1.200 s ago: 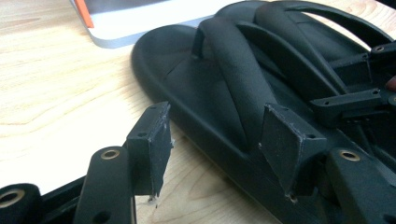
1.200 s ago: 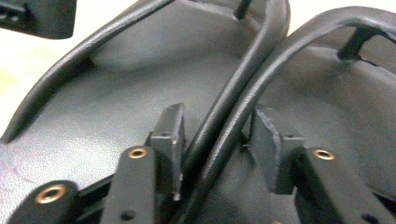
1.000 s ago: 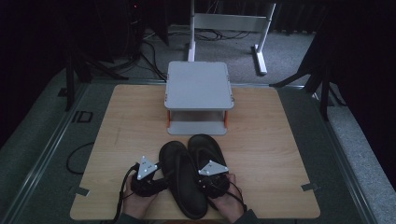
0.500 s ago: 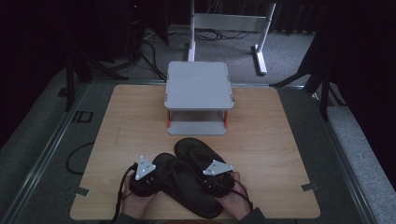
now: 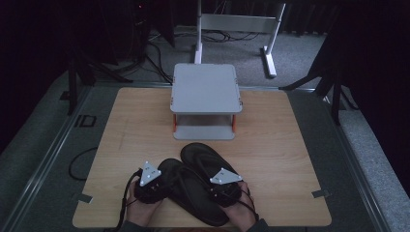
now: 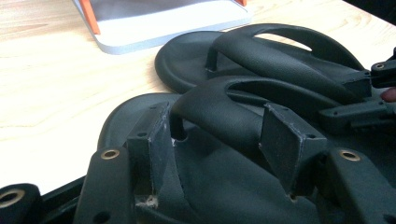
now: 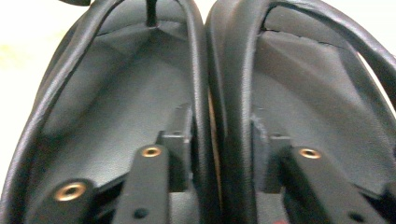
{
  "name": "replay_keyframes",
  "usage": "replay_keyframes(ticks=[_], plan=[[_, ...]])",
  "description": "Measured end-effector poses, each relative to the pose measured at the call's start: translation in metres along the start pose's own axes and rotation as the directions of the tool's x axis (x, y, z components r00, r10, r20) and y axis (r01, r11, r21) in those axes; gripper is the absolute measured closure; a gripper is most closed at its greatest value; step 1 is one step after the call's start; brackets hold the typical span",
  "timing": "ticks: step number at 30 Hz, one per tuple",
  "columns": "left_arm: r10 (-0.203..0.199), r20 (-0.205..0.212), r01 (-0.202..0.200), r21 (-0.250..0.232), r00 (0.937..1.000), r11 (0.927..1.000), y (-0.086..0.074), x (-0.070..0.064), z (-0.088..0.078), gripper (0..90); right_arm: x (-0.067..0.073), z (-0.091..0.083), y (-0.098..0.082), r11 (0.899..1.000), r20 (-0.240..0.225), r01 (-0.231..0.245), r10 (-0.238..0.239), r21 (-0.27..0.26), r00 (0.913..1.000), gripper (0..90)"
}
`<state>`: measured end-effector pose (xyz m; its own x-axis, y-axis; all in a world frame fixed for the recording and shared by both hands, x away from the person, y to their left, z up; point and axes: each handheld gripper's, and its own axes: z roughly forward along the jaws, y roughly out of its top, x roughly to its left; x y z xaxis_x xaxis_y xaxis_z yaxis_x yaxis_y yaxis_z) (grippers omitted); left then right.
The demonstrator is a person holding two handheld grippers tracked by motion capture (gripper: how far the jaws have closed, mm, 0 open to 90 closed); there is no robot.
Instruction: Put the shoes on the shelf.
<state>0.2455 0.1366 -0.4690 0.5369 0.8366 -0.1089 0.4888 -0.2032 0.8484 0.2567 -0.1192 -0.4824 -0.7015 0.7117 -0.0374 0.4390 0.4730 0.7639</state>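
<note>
two black flip-flops are seen at the six o'clock edge of the wooden counter (image 5: pixel 290 145). the left flip-flop (image 5: pixel 191 191) lies flat, sole down, its toe pointing towards eleven o'clock, and its thong strap arches over a matte footbed. the right flip-flop (image 5: pixel 205 157) lies just beside it at its one o'clock side, partly overlapped by it, with its rounded toe nearest the middle of the counter. their inner rims are pressed together in the right gripper view.
</note>
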Motion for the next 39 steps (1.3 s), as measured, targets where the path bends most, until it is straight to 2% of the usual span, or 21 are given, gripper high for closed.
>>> replay_keyframes(ticks=[2,4,6,11,13,18,30,36,37,39], plan=[[-0.004,-0.002,0.004,-0.001,1.0,1.0,0.0,0.001,-0.001,43.1,-0.002,0.001,0.0,1.0,-0.012,0.006,-0.006,0.001,0.9999,69.9],[-0.008,-0.004,0.008,-0.005,1.0,1.0,0.0,0.002,-0.001,43.1,-0.001,0.001,0.001,1.0,-0.001,0.014,-0.014,0.006,0.9999,74.9],[-0.009,-0.01,0.009,-0.008,0.9999,0.9999,0.0,0.003,-0.003,43.1,-0.004,0.002,0.001,1.0,-0.018,-0.013,0.013,0.005,0.9998,75.3],[-0.013,-0.022,0.013,-0.017,0.9997,0.9998,0.001,0.007,-0.005,43.1,-0.004,0.001,0.002,1.0,-0.019,-0.005,0.005,0.006,0.9998,75.6],[-0.021,-0.032,0.02,-0.025,0.9993,0.9995,0.001,0.011,-0.008,43.2,-0.005,0.002,0.002,0.999,-0.045,-0.033,0.034,0.003,0.9984,76.0],[-0.031,-0.049,0.029,-0.035,0.9983,0.999,0.001,0.015,-0.012,43.2,-0.005,0.001,0.005,0.999,-0.042,-0.043,0.043,-0.006,0.9982,76.2],[-0.038,-0.079,0.034,-0.044,0.9962,0.9984,0.0,0.023,-0.017,43.3,-0.023,-0.008,0.021,0.994,0.015,-0.089,0.09,-0.067,0.9958,76.2],[-0.038,-0.085,0.035,-0.036,0.9956,0.9988,-0.001,0.024,-0.015,43.3,-0.036,-0.004,0.03,0.989,0.058,-0.114,0.12,-0.096,0.9911,76.2],[-0.037,-0.086,0.034,-0.035,0.9956,0.9988,-0.002,0.024,-0.015,43.3,-0.042,-0.002,0.037,0.985,0.081,-0.129,0.139,-0.114,0.987,76.2],[-0.037,-0.087,0.034,-0.036,0.9955,0.9988,-0.001,0.024,-0.015,43.3,-0.045,-0.001,0.042,0.982,0.097,-0.137,0.15,-0.13,0.984,76.2]])
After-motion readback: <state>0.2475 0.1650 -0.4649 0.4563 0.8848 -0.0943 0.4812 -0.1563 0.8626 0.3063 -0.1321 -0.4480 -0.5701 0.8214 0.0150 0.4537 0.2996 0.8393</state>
